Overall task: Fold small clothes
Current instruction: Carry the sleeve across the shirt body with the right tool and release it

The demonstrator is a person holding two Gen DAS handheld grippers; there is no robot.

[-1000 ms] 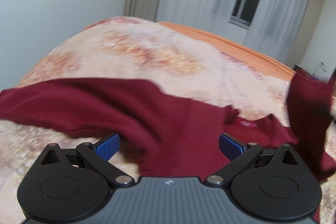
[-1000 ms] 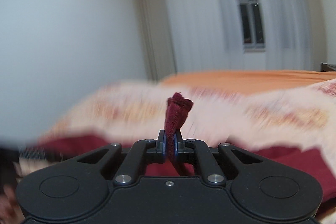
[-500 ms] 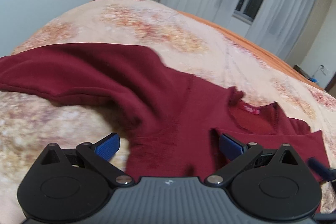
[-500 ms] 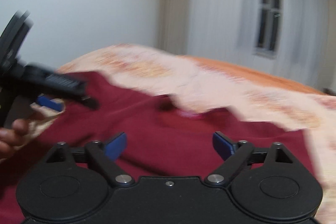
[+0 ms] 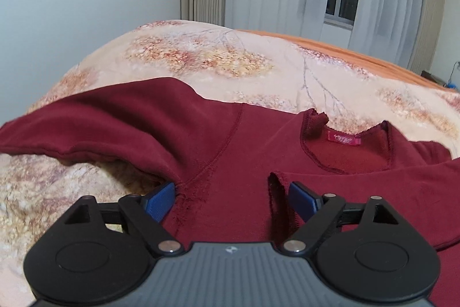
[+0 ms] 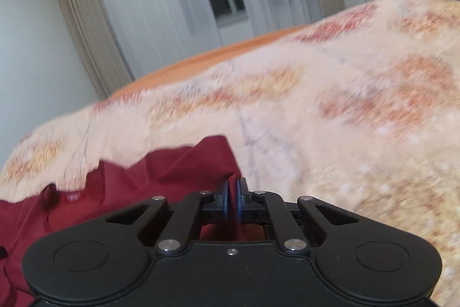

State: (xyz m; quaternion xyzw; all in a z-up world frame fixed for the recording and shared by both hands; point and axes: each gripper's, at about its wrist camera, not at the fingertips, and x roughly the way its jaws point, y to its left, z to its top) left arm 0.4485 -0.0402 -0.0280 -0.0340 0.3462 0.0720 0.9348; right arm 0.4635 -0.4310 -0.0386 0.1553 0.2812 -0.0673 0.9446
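The maroon sweatshirt lay chest-up on the floral blanket of the bed, neck label showing, one sleeve stretched out to the left and the other sleeve folded across the chest. My left gripper hovered low over the chest; its jaws had just been narrowing a little but stood wide, one blue pad near the armpit seam, the other beside the folded sleeve's cuff, neither pressing cloth. My right gripper had just snapped shut at the garment's right edge; I judged it had pinched a fold of fabric, though blur left that uncertain. The knit looked soft, light and limp: it would sag and bunch, so I reckoned seams, cuffs and hems were the firmest places to grasp.
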